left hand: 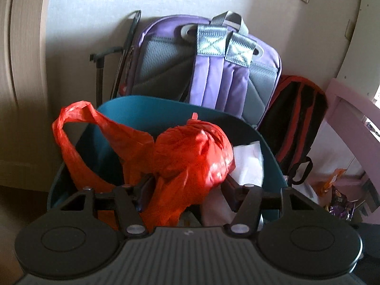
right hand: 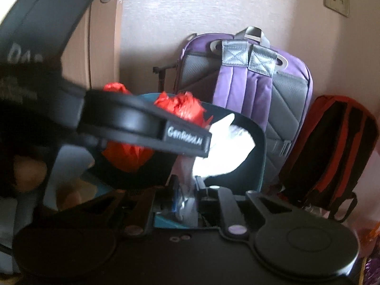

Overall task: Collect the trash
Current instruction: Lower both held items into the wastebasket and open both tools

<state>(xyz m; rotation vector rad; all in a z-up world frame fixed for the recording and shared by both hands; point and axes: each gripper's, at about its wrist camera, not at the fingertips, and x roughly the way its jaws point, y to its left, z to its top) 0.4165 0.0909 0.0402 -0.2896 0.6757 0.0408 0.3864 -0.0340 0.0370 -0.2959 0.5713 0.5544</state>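
Note:
A teal trash bin (left hand: 147, 109) stands on the floor in front of the bags. It holds a knotted red plastic bag (left hand: 190, 149) and white paper (left hand: 249, 163). My left gripper (left hand: 187, 190) is over the bin's near side, its jaws wide apart on either side of the red bag's lower part. In the right wrist view the bin (right hand: 260, 149) shows with the red bag (right hand: 182, 106) and white paper (right hand: 220, 152). My right gripper (right hand: 186, 190) is shut on a thin clear and blue wrapper (right hand: 186, 201) above the bin's near rim. The left gripper's body (right hand: 142, 123) crosses that view.
A purple backpack (left hand: 213, 71) and a red and black backpack (left hand: 294, 116) lean on the wall behind the bin. A pink frame (left hand: 351, 123) and snack wrappers (left hand: 339, 201) lie at the right. A door (right hand: 102, 35) is at the left.

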